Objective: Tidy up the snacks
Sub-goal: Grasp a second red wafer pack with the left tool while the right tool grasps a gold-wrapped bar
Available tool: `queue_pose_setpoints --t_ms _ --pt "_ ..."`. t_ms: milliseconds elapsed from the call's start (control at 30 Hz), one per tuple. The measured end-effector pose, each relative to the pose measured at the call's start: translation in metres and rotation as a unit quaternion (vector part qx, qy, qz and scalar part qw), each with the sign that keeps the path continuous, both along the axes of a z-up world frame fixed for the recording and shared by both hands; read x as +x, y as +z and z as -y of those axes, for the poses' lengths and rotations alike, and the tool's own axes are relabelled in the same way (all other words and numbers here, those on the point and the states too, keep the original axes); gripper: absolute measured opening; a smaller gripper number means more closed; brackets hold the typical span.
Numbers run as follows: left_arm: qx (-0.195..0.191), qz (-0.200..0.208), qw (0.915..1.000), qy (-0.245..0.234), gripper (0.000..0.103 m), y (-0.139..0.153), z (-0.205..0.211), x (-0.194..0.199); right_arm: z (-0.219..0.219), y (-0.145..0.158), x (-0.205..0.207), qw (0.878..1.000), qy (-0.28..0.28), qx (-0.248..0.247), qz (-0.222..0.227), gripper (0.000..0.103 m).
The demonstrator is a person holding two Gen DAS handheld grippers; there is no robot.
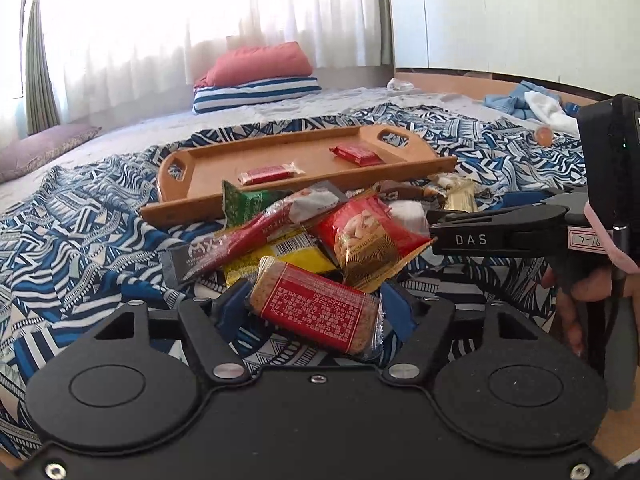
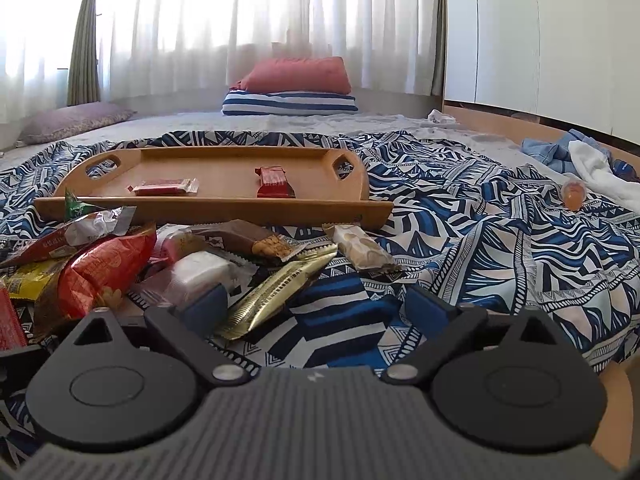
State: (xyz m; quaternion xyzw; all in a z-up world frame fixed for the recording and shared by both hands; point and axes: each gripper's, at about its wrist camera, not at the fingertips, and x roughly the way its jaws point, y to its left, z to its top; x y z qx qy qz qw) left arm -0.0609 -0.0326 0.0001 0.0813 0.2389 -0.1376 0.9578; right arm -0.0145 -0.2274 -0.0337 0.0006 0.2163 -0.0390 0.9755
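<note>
Low centre of the left wrist view: left claw [image 1: 316, 308] with blue pads either side of a red biscuit pack [image 1: 316, 314]. Pack sits between the pads, tilted; the right pad looks to touch its crimped end, the left pad is right at its corner, but firm contact can't be told. Pack lies at the near edge of the snack pile [image 1: 304, 232]: red peanut bag [image 1: 368, 236], yellow packet [image 1: 296, 256], long dark-red stick pack [image 1: 248, 236], green packet [image 1: 244, 202]. All on a blue-and-white patterned sheet [image 1: 80, 216] spread over a bed.

Behind the pile, mid frame: wooden tray [image 1: 208, 168] with cut-out handles, two red-wrapped snacks on it, one near left-centre [image 1: 268, 174], one toward the right end [image 1: 356, 154].

Right edge of that view: right claw [image 1: 464, 236] seen side-on, person's hand [image 1: 576, 300] on the grip.

Right wrist view: right claw [image 2: 316, 308] spread wide, nothing between the pads, only sheet beneath. Gold packet [image 2: 276, 292] lies just beside its left pad. Brown nut bar [image 2: 256, 242] and pale bar [image 2: 360, 250] further up, in front of the tray. Small orange jelly cup [image 2: 574, 194] off at right on the sheet. Folded red and striped bedding [image 2: 292, 88] at upper centre, by the curtains.
</note>
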Motion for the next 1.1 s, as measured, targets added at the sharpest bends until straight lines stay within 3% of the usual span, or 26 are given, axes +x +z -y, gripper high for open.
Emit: queue_pose_setpoints --t_ms 200,267,333,533,600,633,700,867,967,1100 --pt "-0.022 0.002 0.9995 0.022 0.068 0.011 -0.008 0.004 -0.002 0.009 -0.004 1.000 0.016 -0.012 0.010 0.081" --pt "-0.032 -0.002 0.9990 0.031 0.068 0.013 -0.012 0.007 -0.004 0.010 -0.003 0.999 0.025 -0.021 0.006 0.070" --pt "-0.043 -0.007 0.9983 0.040 0.068 0.015 -0.016 0.010 -0.007 0.009 0.000 0.999 0.033 -0.024 -0.004 0.051" --pt "-0.049 -0.012 0.9968 0.062 0.068 0.019 -0.021 0.015 -0.012 0.011 0.004 0.999 0.028 -0.029 -0.006 0.044" --pt "-0.049 -0.012 0.9965 0.067 0.068 0.021 -0.022 0.016 -0.011 0.013 0.004 0.999 0.025 -0.024 -0.006 0.037" --pt "-0.049 -0.013 0.9964 0.069 0.068 0.022 -0.023 0.017 -0.010 0.015 0.003 0.999 0.022 -0.024 -0.005 0.027" --pt "-0.049 -0.013 0.9959 0.075 0.068 0.024 -0.024 0.019 -0.009 0.017 0.001 0.999 0.022 -0.024 -0.002 0.025" --pt "-0.057 -0.012 0.9944 0.088 0.068 0.029 -0.031 0.027 -0.005 0.023 0.001 0.999 0.021 -0.030 -0.005 0.023" --pt "-0.059 -0.007 0.9941 0.091 0.068 0.032 -0.034 0.031 -0.003 0.023 0.002 0.999 -0.005 -0.037 -0.014 0.047" --pt "-0.059 -0.004 0.9940 0.092 0.068 0.034 -0.035 0.035 -0.003 0.023 0.001 0.999 -0.021 -0.035 -0.018 0.055"
